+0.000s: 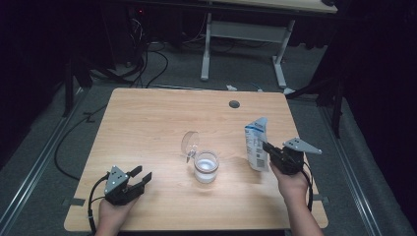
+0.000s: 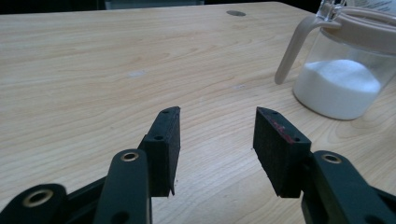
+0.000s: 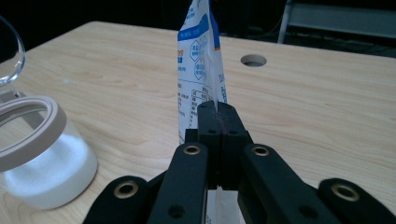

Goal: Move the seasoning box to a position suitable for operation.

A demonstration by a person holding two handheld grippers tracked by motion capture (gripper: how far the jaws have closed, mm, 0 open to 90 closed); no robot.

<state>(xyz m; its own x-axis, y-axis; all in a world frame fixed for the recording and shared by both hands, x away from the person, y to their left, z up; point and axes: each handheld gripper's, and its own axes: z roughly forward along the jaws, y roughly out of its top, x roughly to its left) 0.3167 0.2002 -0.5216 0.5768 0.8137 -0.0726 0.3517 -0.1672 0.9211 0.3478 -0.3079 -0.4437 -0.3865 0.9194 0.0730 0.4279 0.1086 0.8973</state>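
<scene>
Overhead forward-down, two low jaw-level closeups, jar (image 2: 341, 74) perhaps shared

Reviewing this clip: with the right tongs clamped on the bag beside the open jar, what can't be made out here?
- Bag: print too small and blurred to read in the right gripper view; its bottom hidden behind the right tongs.
- Whether the bag is cut open: its top is cut off by that view's upper edge.
- Jar: right side cut off by the left gripper view's edge.
- Jar lid: hinge too small in the high view.
</scene>
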